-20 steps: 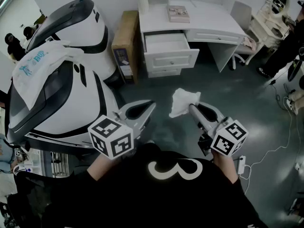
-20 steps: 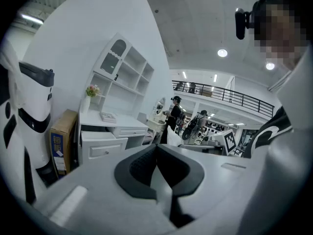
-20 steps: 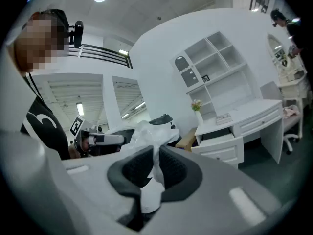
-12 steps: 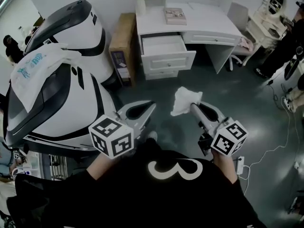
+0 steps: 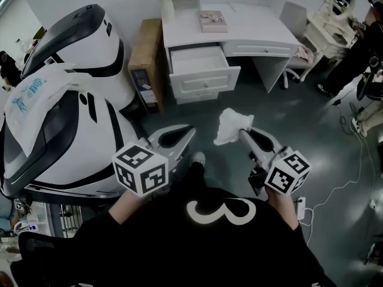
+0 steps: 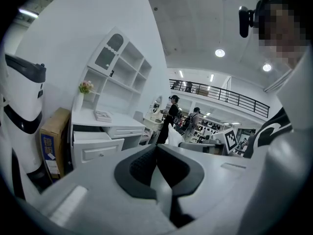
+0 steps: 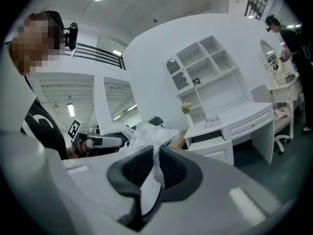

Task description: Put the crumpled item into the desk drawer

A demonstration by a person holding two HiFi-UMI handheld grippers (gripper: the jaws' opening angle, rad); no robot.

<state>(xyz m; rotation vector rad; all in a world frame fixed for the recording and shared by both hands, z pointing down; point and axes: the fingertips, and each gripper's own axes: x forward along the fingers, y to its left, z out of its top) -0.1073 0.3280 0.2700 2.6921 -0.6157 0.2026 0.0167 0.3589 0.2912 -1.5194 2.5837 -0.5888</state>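
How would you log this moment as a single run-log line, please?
phase: carry | right gripper: shut on crumpled item | left gripper: shut, empty | desk drawer: open, ahead, item not yet in

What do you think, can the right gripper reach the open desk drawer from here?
Probably not yet. The right gripper, shut on the crumpled white item, sits well short of the open drawer, with bare floor between them. Nothing blocks the path, so stepping closer should do it.
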